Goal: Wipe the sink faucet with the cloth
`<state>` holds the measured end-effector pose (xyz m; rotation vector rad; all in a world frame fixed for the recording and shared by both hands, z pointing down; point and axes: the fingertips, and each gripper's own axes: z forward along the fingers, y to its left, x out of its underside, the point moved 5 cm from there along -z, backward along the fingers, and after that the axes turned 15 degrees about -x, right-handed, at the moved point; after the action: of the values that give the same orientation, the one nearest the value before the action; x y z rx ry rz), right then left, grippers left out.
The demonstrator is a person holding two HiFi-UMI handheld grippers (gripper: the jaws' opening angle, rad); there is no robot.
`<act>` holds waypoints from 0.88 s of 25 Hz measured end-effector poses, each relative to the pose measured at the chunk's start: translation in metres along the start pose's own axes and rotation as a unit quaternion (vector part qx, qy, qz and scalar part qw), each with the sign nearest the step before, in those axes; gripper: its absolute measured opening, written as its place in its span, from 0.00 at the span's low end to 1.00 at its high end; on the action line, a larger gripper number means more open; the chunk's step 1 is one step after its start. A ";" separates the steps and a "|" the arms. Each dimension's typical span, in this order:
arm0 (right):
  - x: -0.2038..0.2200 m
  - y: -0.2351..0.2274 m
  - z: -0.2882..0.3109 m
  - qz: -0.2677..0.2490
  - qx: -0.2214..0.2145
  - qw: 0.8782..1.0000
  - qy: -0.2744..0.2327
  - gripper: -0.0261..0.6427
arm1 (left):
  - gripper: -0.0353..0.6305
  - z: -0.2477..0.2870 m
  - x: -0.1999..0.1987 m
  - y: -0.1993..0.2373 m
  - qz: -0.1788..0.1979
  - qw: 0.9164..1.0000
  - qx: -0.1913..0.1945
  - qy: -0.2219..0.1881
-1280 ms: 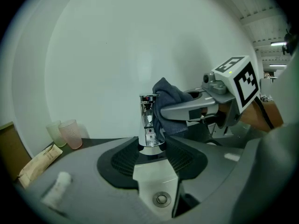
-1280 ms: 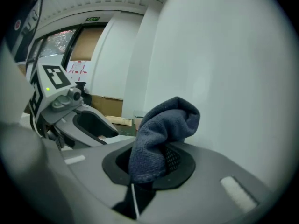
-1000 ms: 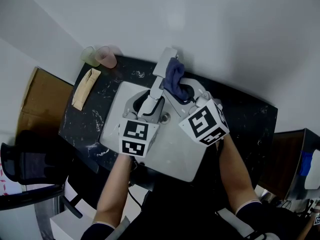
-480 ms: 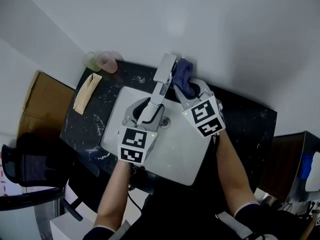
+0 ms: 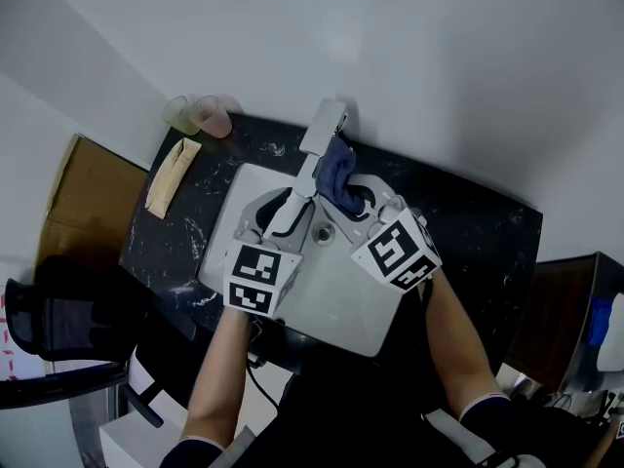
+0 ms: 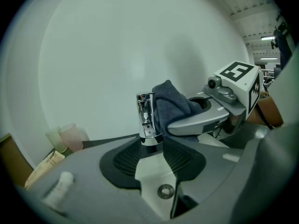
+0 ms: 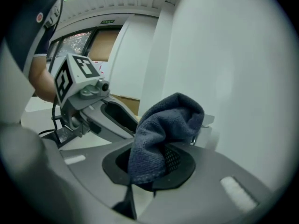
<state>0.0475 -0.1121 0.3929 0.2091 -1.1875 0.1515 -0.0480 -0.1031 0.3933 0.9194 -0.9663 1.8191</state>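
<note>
A chrome faucet (image 5: 314,154) stands at the back of a white sink (image 5: 341,305). A dark blue cloth (image 5: 336,174) is draped against the faucet's right side. My right gripper (image 5: 353,198) is shut on the cloth; in the right gripper view the cloth (image 7: 161,134) bulges up out of the jaws and hides most of the faucet (image 7: 206,125). My left gripper (image 5: 283,208) reaches in from the left. Its jaws have just been closing, and the foot of the faucet column (image 6: 146,122) sits between the tips, which touch it on both sides.
The sink is set in a black marbled counter (image 5: 468,232), with its drain (image 5: 323,232) below the faucet. A pink cup (image 5: 210,115), a green cup (image 5: 175,113) and a tan packet (image 5: 166,175) lie at the counter's back left. A cardboard box (image 5: 73,203) stands further left.
The right gripper and cloth rose toward the faucet's top, then slid back down its side. The left gripper has stayed at the faucet.
</note>
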 end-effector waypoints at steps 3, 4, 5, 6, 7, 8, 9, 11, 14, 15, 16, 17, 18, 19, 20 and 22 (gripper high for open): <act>-0.003 0.016 0.001 -0.018 -0.033 0.999 -0.003 0.13 | 0.28 -0.001 0.000 0.001 0.003 1.000 0.001 -0.001; -0.004 0.019 0.002 -0.024 -0.041 0.999 -0.006 0.13 | 0.28 -0.001 0.000 0.001 0.004 1.000 0.000 -0.002; -0.004 0.020 0.002 -0.026 -0.045 0.999 -0.007 0.13 | 0.28 -0.001 0.000 0.001 0.005 1.000 0.000 -0.002; -0.003 0.019 0.002 -0.026 -0.045 0.999 -0.006 0.13 | 0.28 -0.001 0.000 0.001 0.005 1.000 0.000 -0.003; -0.001 0.017 0.002 -0.024 -0.042 0.999 -0.003 0.13 | 0.27 -0.001 0.000 0.001 0.004 1.000 0.000 -0.003; 0.001 0.013 0.003 -0.020 -0.037 0.999 0.000 0.13 | 0.27 -0.002 0.000 0.002 0.004 1.000 -0.001 -0.003; 0.004 0.009 0.003 -0.015 -0.030 0.999 0.004 0.13 | 0.27 -0.002 0.000 0.002 0.005 1.000 -0.001 -0.002; 0.011 -0.004 0.004 0.000 -0.013 1.000 0.014 0.13 | 0.27 -0.002 0.000 0.002 0.007 1.000 -0.001 -0.002; 0.024 -0.027 0.004 0.021 0.013 0.999 0.032 0.13 | 0.27 -0.002 -0.001 0.002 0.010 1.000 -0.001 -0.003; 0.029 -0.034 0.004 0.030 0.021 0.999 0.041 0.13 | 0.27 -0.002 0.000 0.002 0.010 1.000 -0.001 -0.003; 0.033 -0.041 0.004 0.038 0.028 0.998 0.049 0.13 | 0.27 -0.002 0.000 0.002 0.010 1.000 -0.001 -0.003; 0.037 -0.049 0.004 0.046 0.035 0.997 0.057 0.13 | 0.27 -0.002 0.000 0.002 0.010 1.000 0.000 -0.003; 0.040 -0.056 0.005 0.052 0.041 0.996 0.064 0.13 | 0.27 -0.002 0.000 0.002 0.010 1.000 0.000 -0.003; 0.042 -0.063 0.007 0.058 0.046 0.995 0.071 0.13 | 0.27 -0.001 0.000 0.003 0.009 1.000 0.000 -0.004; 0.046 -0.069 0.008 0.064 0.050 0.994 0.079 0.13 | 0.27 -0.001 -0.001 0.002 0.009 1.000 0.000 -0.004; 0.055 -0.078 0.012 0.077 0.056 0.990 0.104 0.13 | 0.27 -0.001 -0.001 0.002 0.010 1.000 0.001 -0.005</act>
<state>0.0746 -0.1900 0.4416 0.1951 -0.9873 0.3689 -0.0500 -0.1029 0.3918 0.9230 -0.9835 1.8337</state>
